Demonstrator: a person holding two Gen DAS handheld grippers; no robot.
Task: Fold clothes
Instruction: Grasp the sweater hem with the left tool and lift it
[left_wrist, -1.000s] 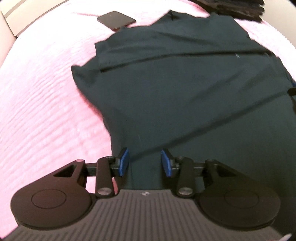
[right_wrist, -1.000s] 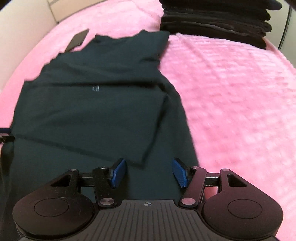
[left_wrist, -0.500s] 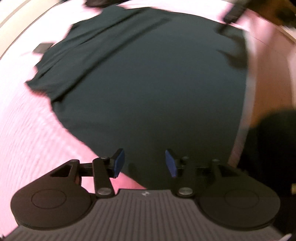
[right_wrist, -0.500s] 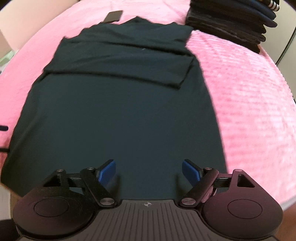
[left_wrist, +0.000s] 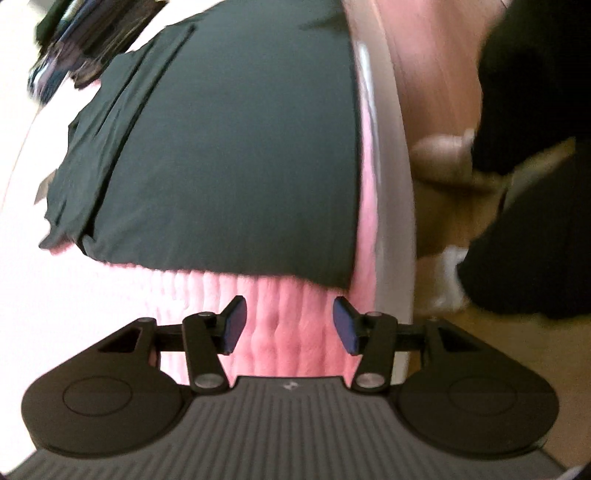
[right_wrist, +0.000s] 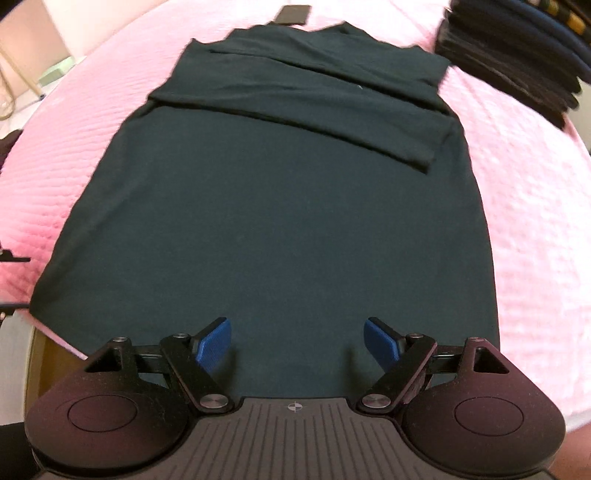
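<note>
A dark green shirt (right_wrist: 280, 206) lies flat on a pink bedspread (right_wrist: 535, 192), its sleeves folded across the far part. My right gripper (right_wrist: 297, 345) is open and empty, low over the shirt's near hem. In the left wrist view the same shirt (left_wrist: 236, 147) lies ahead. My left gripper (left_wrist: 288, 325) is open and empty over bare pink bedspread (left_wrist: 280, 317), just short of the shirt's side edge near a hem corner.
A stack of folded dark clothes (right_wrist: 517, 55) stands at the far right of the bed. A dark flat phone-like object (right_wrist: 293, 14) lies beyond the collar. The bed's edge (left_wrist: 391, 184) and wooden floor (left_wrist: 461, 221) are at the right of the left wrist view.
Both grippers have pulled back from the shirt's middle. The right now sits at the hem and has opened wider. The left has swung off the shirt to the bedspread beside it.
</note>
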